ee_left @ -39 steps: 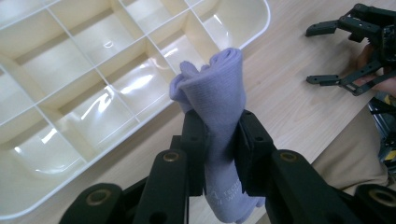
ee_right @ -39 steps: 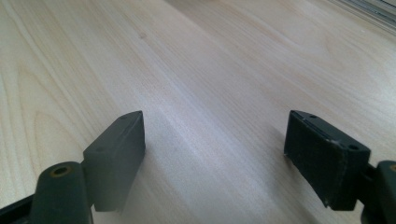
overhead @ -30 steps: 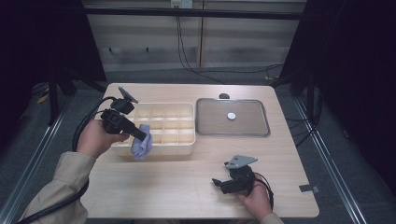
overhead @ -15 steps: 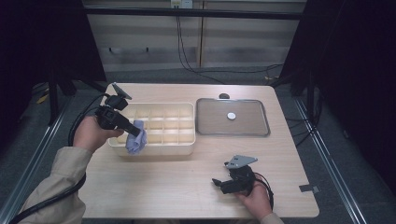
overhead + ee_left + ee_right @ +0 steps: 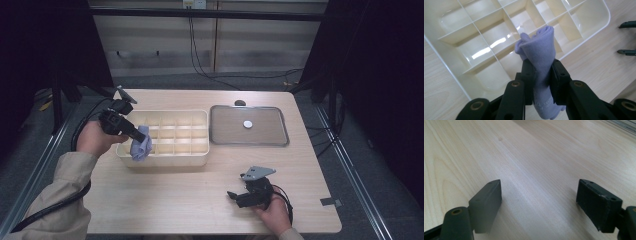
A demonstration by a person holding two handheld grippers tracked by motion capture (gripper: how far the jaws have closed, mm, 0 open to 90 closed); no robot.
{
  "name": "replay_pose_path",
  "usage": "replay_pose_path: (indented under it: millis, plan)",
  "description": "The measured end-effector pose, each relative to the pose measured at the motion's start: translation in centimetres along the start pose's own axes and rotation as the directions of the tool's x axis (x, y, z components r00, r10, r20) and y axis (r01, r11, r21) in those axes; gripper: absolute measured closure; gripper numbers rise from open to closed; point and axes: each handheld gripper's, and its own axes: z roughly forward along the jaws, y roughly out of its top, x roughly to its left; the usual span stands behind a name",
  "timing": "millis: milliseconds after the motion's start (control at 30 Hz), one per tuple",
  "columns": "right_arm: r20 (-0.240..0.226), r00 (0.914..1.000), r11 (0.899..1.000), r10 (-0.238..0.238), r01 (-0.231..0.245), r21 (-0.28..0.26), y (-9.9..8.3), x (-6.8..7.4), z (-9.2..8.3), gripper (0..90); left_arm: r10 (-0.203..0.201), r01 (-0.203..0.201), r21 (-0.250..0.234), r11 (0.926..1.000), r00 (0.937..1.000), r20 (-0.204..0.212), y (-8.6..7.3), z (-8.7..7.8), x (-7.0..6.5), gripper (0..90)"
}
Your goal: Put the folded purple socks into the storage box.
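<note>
A rolled lilac cloth (image 5: 141, 145) hangs over the left end of a cream divided box (image 5: 176, 145), held by my left gripper (image 5: 135, 136), which is shut on it. In the left gripper view the cloth (image 5: 541, 57) sticks up between the two black jaws, above the box's compartments (image 5: 489, 45). My right gripper (image 5: 234, 196) rests low on the table near the front edge, right of centre. Its jaws stand wide apart in the right gripper view, with bare wood (image 5: 534, 182) between them, so the right gripper (image 5: 539, 195) is open.
A shallow grey metal tray (image 5: 270, 139) lies right of the box, with a small white disc (image 5: 247, 123) in it. A dark round object (image 5: 240, 103) sits at the table's far edge behind the tray. Cables trail from both grippers.
My left gripper has carried the cloth back and up from the box's front left corner to above its left compartments. The right gripper has stayed put.
</note>
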Motion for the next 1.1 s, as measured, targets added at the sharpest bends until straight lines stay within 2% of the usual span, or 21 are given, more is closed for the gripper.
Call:
replay_pose_path:
  millis: [267,400,467,633,667,833,933,1100]
  plan:
    - [0.000,1.0000,1.000,0.000,0.000,0.000,0.0,0.0,0.0,20.3,-0.012,0.011,-0.003,0.9999,0.9995,-0.031,0.0,0.1,1.1,75.3]
    - [0.000,1.0000,1.000,0.000,0.000,0.000,0.0,0.0,0.0,20.3,-0.018,0.018,0.007,0.9998,0.9993,-0.032,-0.2,0.3,1.8,75.4]
    - [0.000,1.0000,1.000,0.000,0.000,0.000,0.0,0.0,0.0,20.3,-0.022,0.023,0.012,0.9997,0.9985,-0.050,-0.3,0.4,2.0,75.4]
    - [0.000,1.0000,1.000,0.000,0.000,0.000,0.0,0.0,0.0,20.3,-0.048,0.049,0.014,0.9987,0.9976,-0.049,-0.6,0.8,2.8,75.3]
    - [0.000,1.0000,1.000,0.000,0.000,0.000,0.0,0.0,0.0,20.3,-0.041,0.042,0.017,0.9990,0.9978,-0.052,-0.6,0.9,3.0,75.3]
    - [-0.001,1.0000,1.000,0.003,-0.003,0.002,0.0,0.0,0.0,20.3,-0.061,0.063,0.017,0.9979,0.9965,-0.057,-0.7,1.3,3.4,75.2]
    - [0.000,1.0000,1.000,0.003,-0.003,0.002,0.0,0.0,0.0,20.3,-0.052,0.053,0.025,0.9983,0.9968,-0.061,-0.7,1.5,3.7,75.2]
    - [0.000,1.0000,1.000,0.003,-0.003,0.002,0.0,0.0,0.0,20.3,-0.070,0.072,0.031,0.9969,0.9958,-0.058,-0.9,1.7,4.2,75.1]
